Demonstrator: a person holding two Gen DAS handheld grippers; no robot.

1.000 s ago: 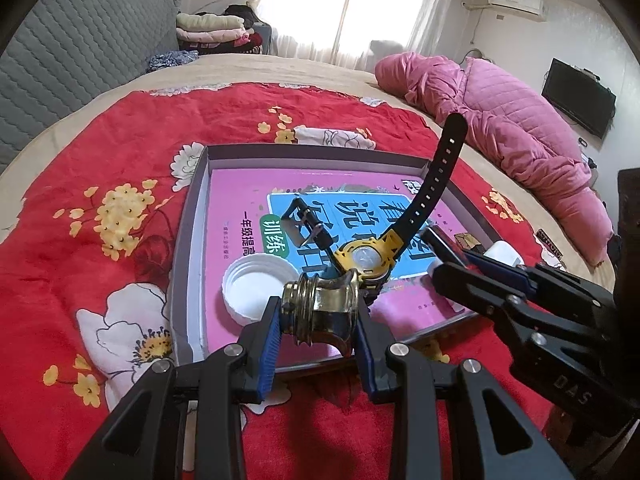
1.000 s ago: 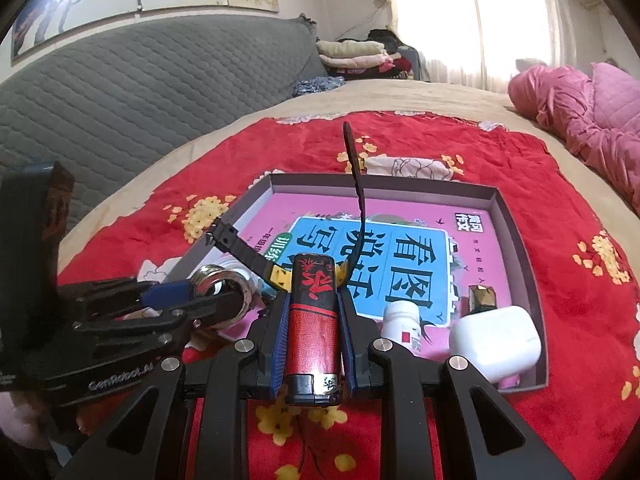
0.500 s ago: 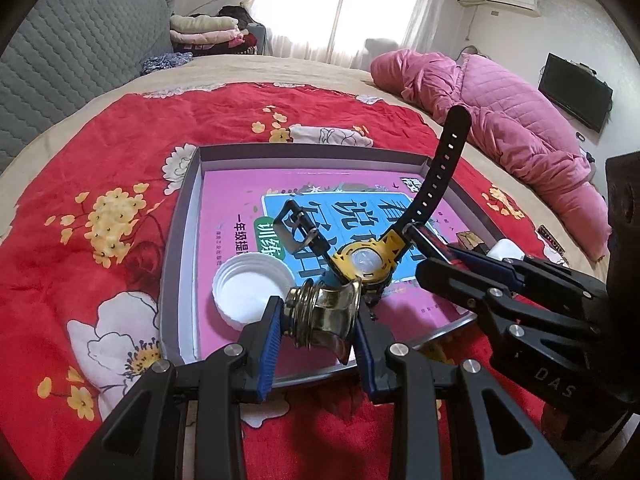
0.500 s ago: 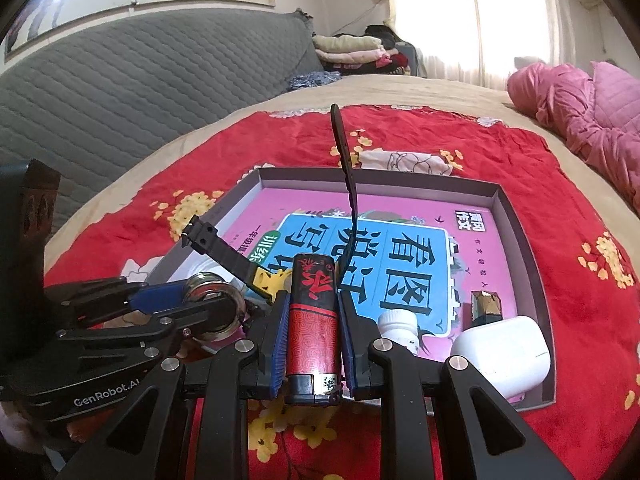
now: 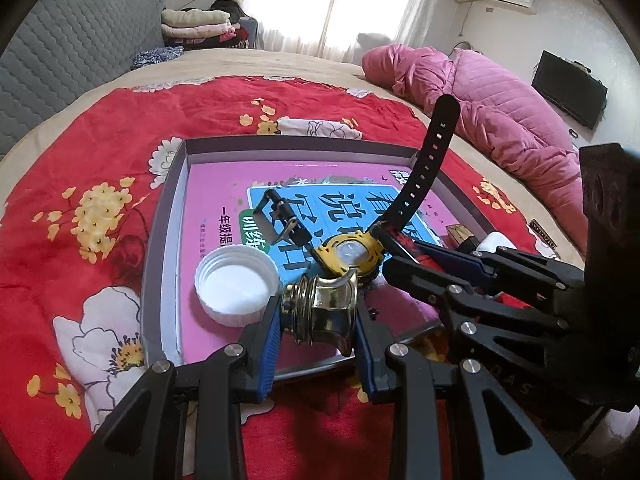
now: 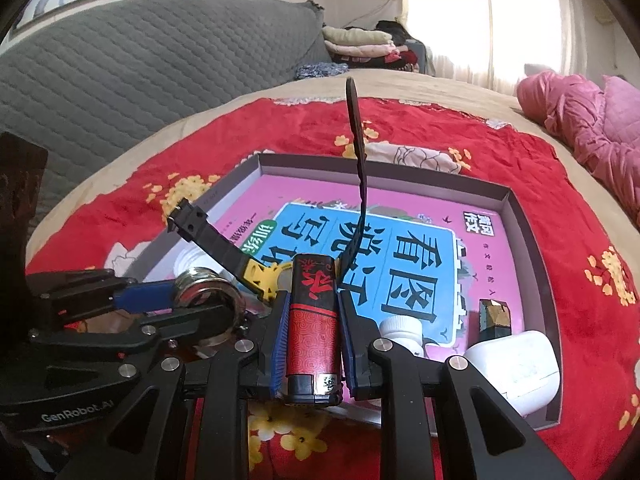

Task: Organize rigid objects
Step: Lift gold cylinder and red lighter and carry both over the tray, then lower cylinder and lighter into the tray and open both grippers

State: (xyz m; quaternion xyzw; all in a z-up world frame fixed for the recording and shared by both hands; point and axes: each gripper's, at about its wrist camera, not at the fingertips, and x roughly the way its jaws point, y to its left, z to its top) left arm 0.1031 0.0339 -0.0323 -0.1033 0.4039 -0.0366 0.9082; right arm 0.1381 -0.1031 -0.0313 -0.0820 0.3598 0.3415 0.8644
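My left gripper (image 5: 318,312) is shut on a brass threaded fitting (image 5: 320,310), held over the near edge of the grey tray (image 5: 168,208). In the right wrist view that fitting (image 6: 204,292) and the left gripper (image 6: 168,300) show at left. My right gripper (image 6: 312,308) is shut on a red and black lighter (image 6: 312,320), just above the tray's near side. A yellow watch (image 5: 352,252) with black straps lies in the tray between both grippers; one strap (image 6: 360,184) stands upright. The right gripper (image 5: 404,248) reaches in from the right in the left wrist view.
In the tray lie a pink and blue booklet (image 6: 420,256), a white cap (image 5: 234,282), a white bottle (image 6: 402,328), a white earbud case (image 6: 516,364) and a small dark block (image 6: 494,316). The tray sits on a red flowered cloth (image 5: 80,184). A pink quilt (image 5: 500,120) lies beyond.
Both grippers have crept slightly closer to the tray's near edge while keeping their holds. The watch and the other things in the tray have not moved.
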